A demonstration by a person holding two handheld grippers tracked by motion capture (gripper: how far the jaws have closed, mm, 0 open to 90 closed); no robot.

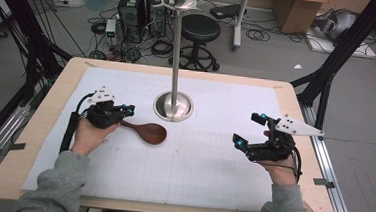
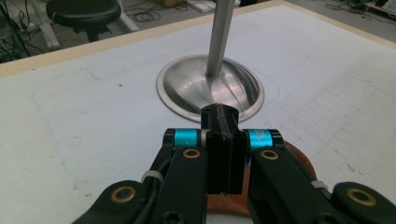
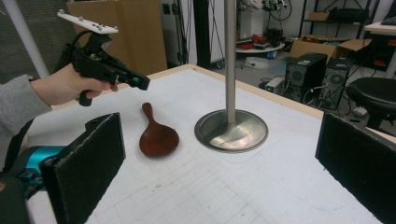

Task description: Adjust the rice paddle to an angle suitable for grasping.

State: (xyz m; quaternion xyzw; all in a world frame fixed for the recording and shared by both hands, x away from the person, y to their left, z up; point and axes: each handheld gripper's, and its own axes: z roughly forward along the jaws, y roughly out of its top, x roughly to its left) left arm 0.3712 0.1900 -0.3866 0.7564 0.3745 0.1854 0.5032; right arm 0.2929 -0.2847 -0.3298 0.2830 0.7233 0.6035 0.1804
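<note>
1. Wooden spoon [image 1: 146,131] lies flat on the white mat [image 1: 206,172], left of centre, bowl toward the stand base, handle toward the left tongs.
2. Left tongs [image 1: 128,110] sit low at the spoon's handle end; jaws pressed fully together with nothing between them in the left gripper view, spoon's brown wood [image 2: 299,158] showing just beneath. In the right gripper view they hover just above the handle tip [image 3: 146,107]; can't tell if touching.
3. Right tongs [image 1: 249,129] are at the right side of the mat, well apart from the spoon; jaws spread wide, nothing between the pads [image 3: 95,158].
4. White gridded mat covers most of the light wooden worktop [image 1: 33,140]; bare wood rim all round.
5. Steel stand base [image 1: 173,106], a round dish with an upright pole [image 1: 176,55], stands mid-worktop just beyond the spoon bowl.
6. Beyond the worktop: grey floor, black stool [image 1: 200,29], PC towers [image 1: 132,6], loose cables, cardboard boxes [image 1: 298,8].
7. Black frame struts [image 1: 348,42] flank both sides.
</note>
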